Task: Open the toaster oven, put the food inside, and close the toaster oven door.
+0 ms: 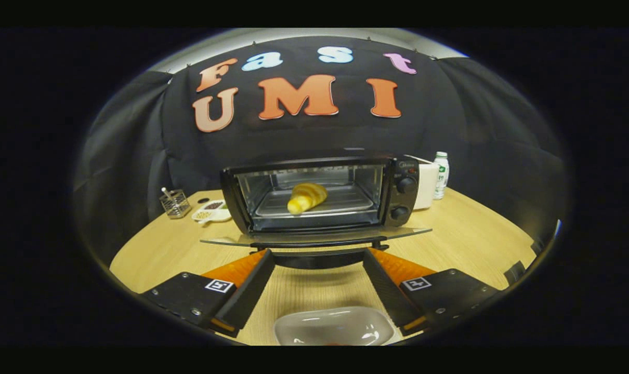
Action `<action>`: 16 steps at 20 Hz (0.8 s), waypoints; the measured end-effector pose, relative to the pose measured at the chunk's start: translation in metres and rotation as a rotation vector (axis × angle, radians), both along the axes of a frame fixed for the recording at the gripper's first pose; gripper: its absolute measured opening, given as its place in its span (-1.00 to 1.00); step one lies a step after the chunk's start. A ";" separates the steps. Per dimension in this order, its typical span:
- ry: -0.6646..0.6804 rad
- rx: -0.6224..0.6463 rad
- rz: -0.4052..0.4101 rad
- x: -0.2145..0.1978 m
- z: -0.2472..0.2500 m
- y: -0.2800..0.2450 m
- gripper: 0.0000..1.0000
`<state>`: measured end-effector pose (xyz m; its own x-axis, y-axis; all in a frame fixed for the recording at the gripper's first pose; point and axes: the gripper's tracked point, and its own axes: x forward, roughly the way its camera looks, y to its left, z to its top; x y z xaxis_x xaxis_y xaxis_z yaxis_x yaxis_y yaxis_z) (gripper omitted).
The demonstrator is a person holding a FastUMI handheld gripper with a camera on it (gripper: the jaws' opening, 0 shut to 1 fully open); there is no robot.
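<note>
Oven (314, 195) door (314, 236) down; croissant (306, 197) inside on tray. Gripper (318, 255) released, fingers flanking door handle (318, 257). Dish (335, 327) near.

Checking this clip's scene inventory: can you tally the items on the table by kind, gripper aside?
Appliances: 1, the toaster oven, door down
Food: 1, the croissant on the oven tray
Dishes: 2, the grey dish between the open gripper fingers, and the small white dish
Bottles: 1, the white bottle
Wire baskets: 1, the wire basket
White boxes: 1, the white box beside the oven
Total: 7
</note>
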<state>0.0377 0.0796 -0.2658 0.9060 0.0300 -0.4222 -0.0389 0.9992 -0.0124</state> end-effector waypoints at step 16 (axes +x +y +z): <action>-0.096 0.009 -0.027 0.069 0.037 0.005 1.00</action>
<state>0.1066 0.0848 -0.2286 0.9429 0.0088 -0.3330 -0.0112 0.9999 -0.0053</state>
